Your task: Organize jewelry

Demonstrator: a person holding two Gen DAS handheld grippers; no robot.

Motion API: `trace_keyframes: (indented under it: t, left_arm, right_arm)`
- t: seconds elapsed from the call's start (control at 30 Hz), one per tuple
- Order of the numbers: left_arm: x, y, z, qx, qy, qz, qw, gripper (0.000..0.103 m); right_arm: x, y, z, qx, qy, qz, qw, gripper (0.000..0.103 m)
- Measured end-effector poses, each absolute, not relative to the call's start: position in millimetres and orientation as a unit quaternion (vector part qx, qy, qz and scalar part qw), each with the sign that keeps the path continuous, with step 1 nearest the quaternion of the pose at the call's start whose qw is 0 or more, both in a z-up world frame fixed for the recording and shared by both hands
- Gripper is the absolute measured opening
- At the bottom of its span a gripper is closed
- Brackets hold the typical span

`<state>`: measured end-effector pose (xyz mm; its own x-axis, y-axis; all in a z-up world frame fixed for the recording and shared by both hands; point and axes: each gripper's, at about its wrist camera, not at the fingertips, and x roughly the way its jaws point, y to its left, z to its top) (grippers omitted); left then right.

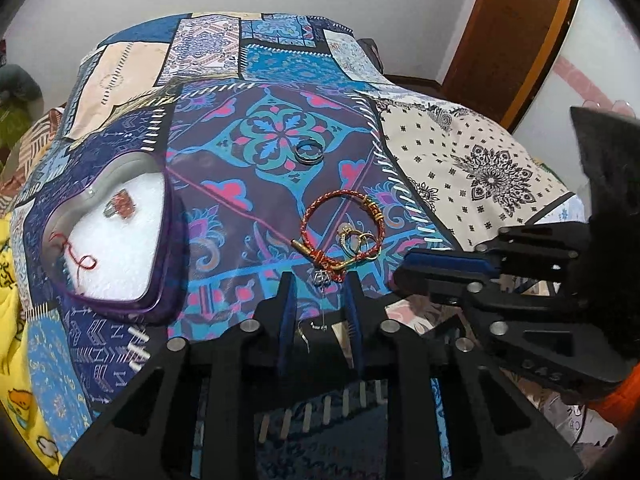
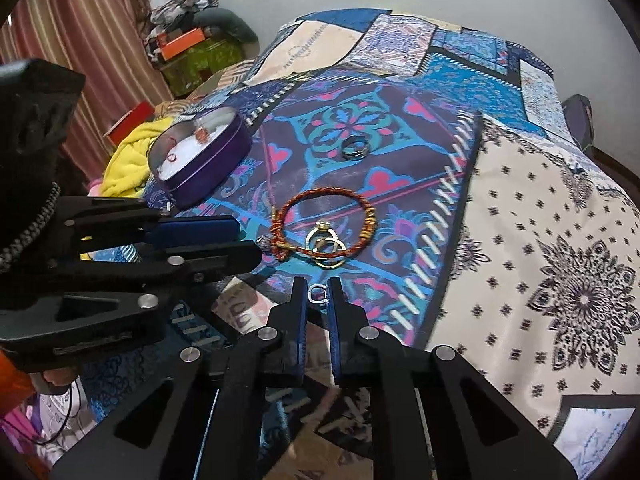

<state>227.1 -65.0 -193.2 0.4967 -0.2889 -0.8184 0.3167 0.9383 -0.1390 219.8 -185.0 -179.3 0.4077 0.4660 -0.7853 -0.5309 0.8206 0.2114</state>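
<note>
A purple heart-shaped box (image 1: 160, 300) (image 2: 208, 160) with white lining lies open on the patterned bedspread; it holds a ring with an orange stone (image 1: 120, 206) and a red thread. A red and gold bracelet (image 1: 340, 220) (image 2: 324, 232) lies mid-bed with gold rings (image 1: 356, 240) (image 2: 324, 244) inside its loop. A dark ring (image 1: 309, 151) (image 2: 355, 147) lies farther back. My left gripper (image 1: 320, 280) is open around a small silver earring (image 1: 320, 278). My right gripper (image 2: 317, 286) is shut on a small silver ring (image 2: 317, 294).
The bedspread (image 1: 480, 168) ends at a near edge below both grippers. A yellow cloth (image 2: 128, 152) lies left of the box. Curtains and stacked boxes (image 2: 188, 48) stand at the far left, a wooden door (image 1: 512, 32) at the right.
</note>
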Motion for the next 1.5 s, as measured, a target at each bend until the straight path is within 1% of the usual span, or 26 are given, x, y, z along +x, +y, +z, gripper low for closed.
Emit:
trace_keyframes:
  t: [0.03,0.2,0.3,0.6,0.9,1.33,1.5]
  left_arm:
    - [228.3,-65.5,-194.5,0.017,0.471,-0.175,0.864,0.017]
    - [233.6,-66.9,-197.7,0.014,0.474,-0.174,0.863,0.015]
    - [235.5,-68.9,-198.9,0.018,0.475,-0.173,0.863,0.009]
    - [226.0,-66.9,-192.8,0.013,0.470,-0.170,0.866,0.009]
    - [206.8,-49.8,-160.0,0.004,0.437,-0.154,0.886,0.009]
    - [184.3,-12.2,-96.9,-0.021,0.357,-0.120,0.926,0.009]
    - [183.4,0.5,-80.2,-0.027,0.332,-0.109,0.937,0.009]
  right_arm:
    - [220.7,-186.6,-178.5,-0.034,0.455,0.297,0.839,0.008]
    - [222.5,-189.7,-174.2,-0.029,0.449,0.295,0.843,0.008]
    - [223.0,-190.0,-173.3,-0.030,0.447,0.295,0.844,0.008]
    - [222.5,-190.4,-167.1,-0.026,0.440,0.294,0.848,0.008]
    - [218.5,-185.6,-145.0,-0.024,0.416,0.295,0.860,0.008]
    - [216.0,-158.9,-109.1,-0.019,0.373,0.315,0.872,0.008]
    - [218.1,-143.8,-98.3,-0.020,0.357,0.327,0.875,0.008]
